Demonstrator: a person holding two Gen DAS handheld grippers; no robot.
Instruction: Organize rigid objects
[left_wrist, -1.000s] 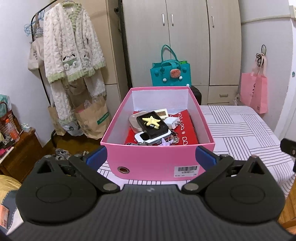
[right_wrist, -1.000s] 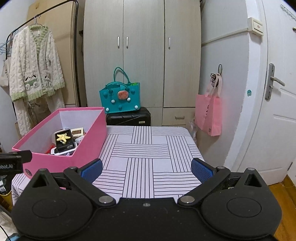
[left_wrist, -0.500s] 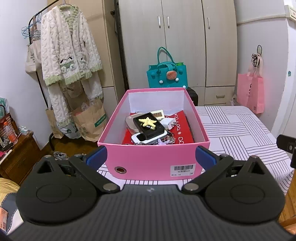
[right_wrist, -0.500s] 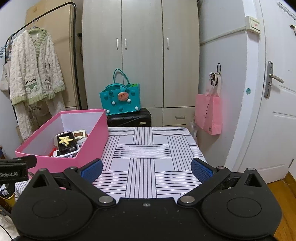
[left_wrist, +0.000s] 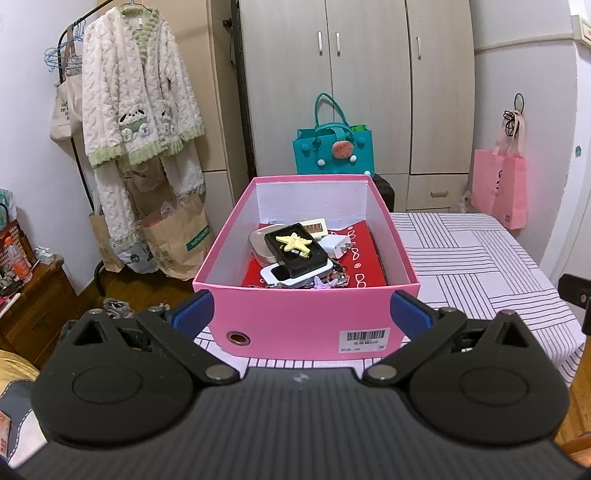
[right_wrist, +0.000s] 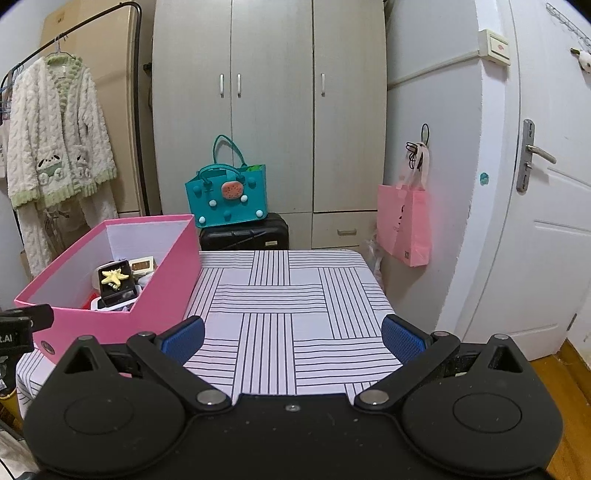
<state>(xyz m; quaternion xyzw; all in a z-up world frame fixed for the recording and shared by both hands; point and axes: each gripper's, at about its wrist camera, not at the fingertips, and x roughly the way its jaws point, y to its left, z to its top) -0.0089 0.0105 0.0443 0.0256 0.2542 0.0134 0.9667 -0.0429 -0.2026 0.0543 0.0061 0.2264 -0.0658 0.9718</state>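
A pink box (left_wrist: 295, 325) stands on the striped table (left_wrist: 480, 266) and holds several small rigid items. On top lies a black case with a yellow starfish (left_wrist: 293, 242), beside a white charger (left_wrist: 338, 245), a silver tin (left_wrist: 260, 242) and a red packet (left_wrist: 364, 258). My left gripper (left_wrist: 301, 312) hovers open just in front of the box's near wall, nothing between its fingers. The right wrist view shows the pink box (right_wrist: 162, 291) at left. My right gripper (right_wrist: 293, 338) is open over the bare striped cloth (right_wrist: 291, 295), holding nothing.
A teal handbag (right_wrist: 227, 199) sits on a black suitcase (right_wrist: 245, 234) behind the table, before a wardrobe (right_wrist: 269, 110). A pink bag (right_wrist: 406, 225) hangs on the right wall near a white door (right_wrist: 546, 240). A clothes rack with a fuzzy robe (left_wrist: 136, 110) and paper bags (left_wrist: 177, 236) stands left.
Both grippers have drawn back and risen a little, so the box and table look slightly farther away. Both stay open and nothing in the box has shifted.
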